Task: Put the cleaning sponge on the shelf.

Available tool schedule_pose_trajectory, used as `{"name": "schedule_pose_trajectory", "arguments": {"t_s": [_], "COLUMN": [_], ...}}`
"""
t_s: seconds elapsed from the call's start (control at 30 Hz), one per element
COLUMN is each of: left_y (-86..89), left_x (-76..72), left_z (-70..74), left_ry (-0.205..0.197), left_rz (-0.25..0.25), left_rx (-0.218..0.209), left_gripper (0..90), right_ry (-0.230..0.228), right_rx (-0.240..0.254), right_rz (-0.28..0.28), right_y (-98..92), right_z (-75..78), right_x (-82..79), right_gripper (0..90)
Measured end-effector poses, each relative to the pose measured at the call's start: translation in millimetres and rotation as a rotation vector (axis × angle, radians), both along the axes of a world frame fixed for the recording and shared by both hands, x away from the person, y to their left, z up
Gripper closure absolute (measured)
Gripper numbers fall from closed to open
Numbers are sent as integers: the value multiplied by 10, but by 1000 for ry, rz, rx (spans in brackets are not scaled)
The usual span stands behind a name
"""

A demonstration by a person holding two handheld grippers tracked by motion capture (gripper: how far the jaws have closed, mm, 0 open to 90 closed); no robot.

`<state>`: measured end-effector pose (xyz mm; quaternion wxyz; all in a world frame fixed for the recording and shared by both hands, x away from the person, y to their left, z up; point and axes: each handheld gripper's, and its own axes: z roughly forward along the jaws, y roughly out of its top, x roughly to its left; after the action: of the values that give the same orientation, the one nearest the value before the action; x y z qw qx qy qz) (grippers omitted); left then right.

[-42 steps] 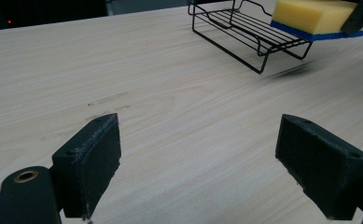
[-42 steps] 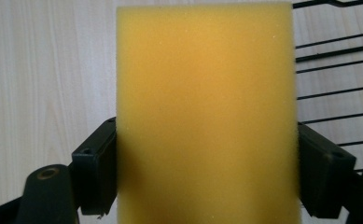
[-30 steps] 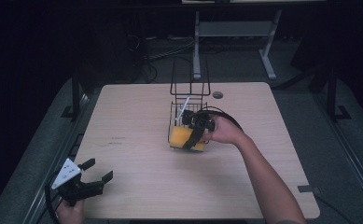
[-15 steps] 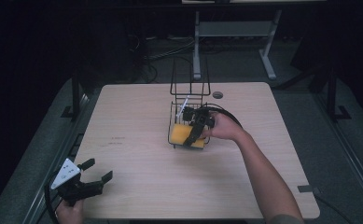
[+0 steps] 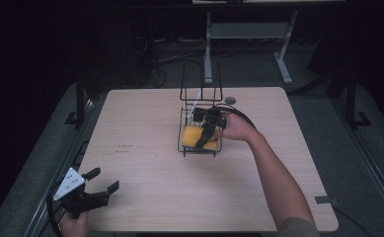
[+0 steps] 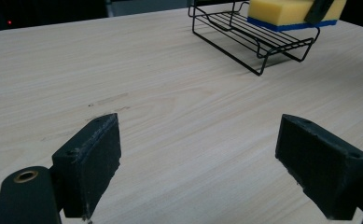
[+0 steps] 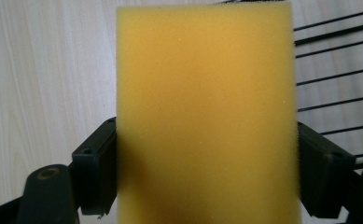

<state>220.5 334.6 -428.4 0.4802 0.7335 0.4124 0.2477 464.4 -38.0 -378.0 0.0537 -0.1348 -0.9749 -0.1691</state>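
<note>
high view – what's there: pale wooden desk (image 5: 145, 123) with a black wire rack (image 5: 199, 131) a bit past the middle, tall wire loop sticking up at its far end.
high view – right side: the right gripper (image 5: 205, 138) is over the rack's tray with a yellow sponge (image 5: 191, 136) clamped in it. Looks like the sponge sits at or just above the tray wires; can't tell if it's touching down yet.
high view – left side: the left gripper (image 5: 100, 182) is parked at the near left corner of the desk, well apart from the rack, jaws spread and holding nothing.

left gripper view – jaws: both black pads wide apart with bare wood between them, so released for sure.
left gripper view – far off: you can see the rack from the side, and the sponge has a blue layer on the bottom. It's at the rack's near end, sitting level.

right gripper view – jaws: clenched on the sponge's two long sides, gripping near one end, yellow face toward the camera. Rack wires on the right, desk grain on the left.

my take on the step: seems like a place into the rack. I'd keep the sponge flat and inside the tray's rim, lower till the wires carry it, then let go slowly so the foam doesn't spring sideways. Lift straight up after, clear of that tall loop.
</note>
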Motion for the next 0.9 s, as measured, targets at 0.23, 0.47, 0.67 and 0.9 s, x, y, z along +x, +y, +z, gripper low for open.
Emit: {"name": "schedule_pose_trajectory", "arguments": {"t_s": [0.23, 0.47, 0.67, 0.9], "left_y": [4, -20, -50, -39], "left_x": [-4, 5, 0, 5], "left_z": [4, 2, 1, 0], "left_ry": [-3, 4, 3, 6], "left_rz": [0, -4, -11, -8], "left_rx": [12, 16, 25, 29], "left_gripper": [134, 134, 134, 134], "right_ry": [14, 9, 0, 9], "right_rx": [-25, -25, -22, -22], "right_rz": [-1, -17, -6, -11], "right_y": [46, 35, 45, 42], "right_z": [-77, -141, -177, -237], "right_x": [164, 227, 235, 266], "right_gripper": [210, 209, 209, 207]}}
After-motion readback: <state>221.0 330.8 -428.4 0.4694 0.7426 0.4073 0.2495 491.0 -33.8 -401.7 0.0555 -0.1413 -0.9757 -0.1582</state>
